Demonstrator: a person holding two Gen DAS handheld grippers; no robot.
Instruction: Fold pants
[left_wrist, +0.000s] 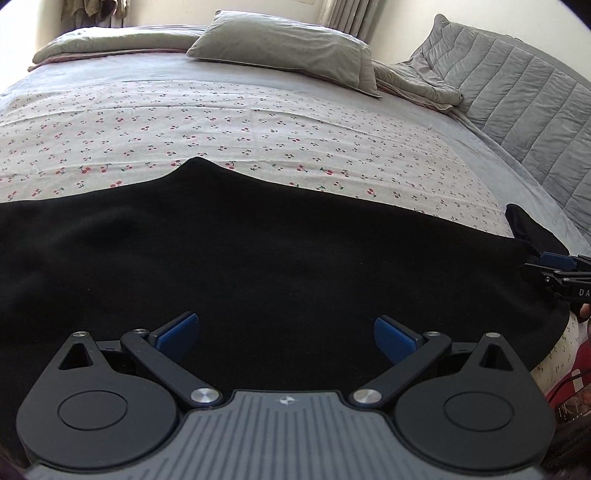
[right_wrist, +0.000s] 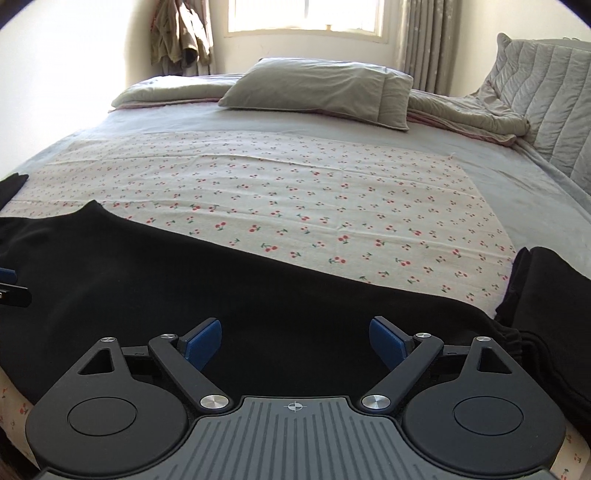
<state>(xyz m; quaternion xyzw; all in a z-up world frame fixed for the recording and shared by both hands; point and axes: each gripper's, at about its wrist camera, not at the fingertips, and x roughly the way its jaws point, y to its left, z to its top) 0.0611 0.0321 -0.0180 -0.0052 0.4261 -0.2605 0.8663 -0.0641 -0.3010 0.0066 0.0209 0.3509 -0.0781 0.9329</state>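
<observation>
1. Black pants (left_wrist: 258, 251) lie spread flat across the near edge of the bed, on a cherry-print sheet (left_wrist: 221, 125). Their far edge rises to a small peak in the left wrist view.
2. Left gripper (left_wrist: 287, 338): jaws wide, blue pads (left_wrist: 177, 334) well apart, nothing clamped. It hangs above the black cloth, pointing down at a slant; only the pants show in the gap between the pads.
3. Right gripper (right_wrist: 295, 341): jaws also wide, blue pads (right_wrist: 201, 341) apart, nothing between them but the pants lying below.
4. Each gripper shows at the edge of the other's view, the right one at the far right of the left wrist view and the left one as a sliver at the far left of the right wrist view.
5. Stack of dark folded garments (right_wrist: 546, 295) sits at the right end of the sheet, just beside the pants' gathered end.
6. Farther back: grey pillow (right_wrist: 321, 88), rumpled grey quilt (right_wrist: 469, 114) beside it, padded grey headboard (right_wrist: 546, 85) on the right.
7. Window (right_wrist: 306, 16) beyond the bed, curtain (right_wrist: 424, 40) to its right, and clothes hanging (right_wrist: 181, 33) to its left.
</observation>
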